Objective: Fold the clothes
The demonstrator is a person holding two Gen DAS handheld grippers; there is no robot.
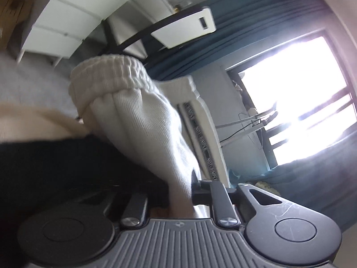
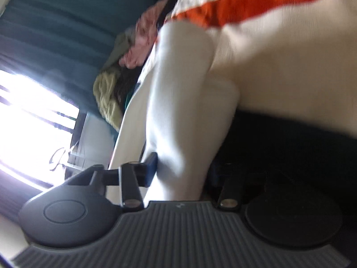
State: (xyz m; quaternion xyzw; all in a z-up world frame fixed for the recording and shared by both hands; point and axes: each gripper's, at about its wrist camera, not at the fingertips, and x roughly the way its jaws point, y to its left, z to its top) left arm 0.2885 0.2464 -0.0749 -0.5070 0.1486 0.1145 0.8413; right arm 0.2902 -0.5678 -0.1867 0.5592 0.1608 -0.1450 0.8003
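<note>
Left gripper [image 1: 178,192] is clamped on a fold of the cream ribbed-knit garment [image 1: 142,116], whose elastic cuff [image 1: 107,76] stands up just ahead of the fingers, over dark cloth [image 1: 67,160]. Right gripper [image 2: 183,169] likewise pinches a thick roll of the same cream fabric [image 2: 185,111] between its pads. An orange-and-white striped cloth [image 2: 241,11] lies just beyond; teal curtain [image 2: 67,22] and bright window [image 1: 290,84] behind.

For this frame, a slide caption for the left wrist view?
Left gripper pinching a cream ribbed-cuff garment near a bright window.
</note>
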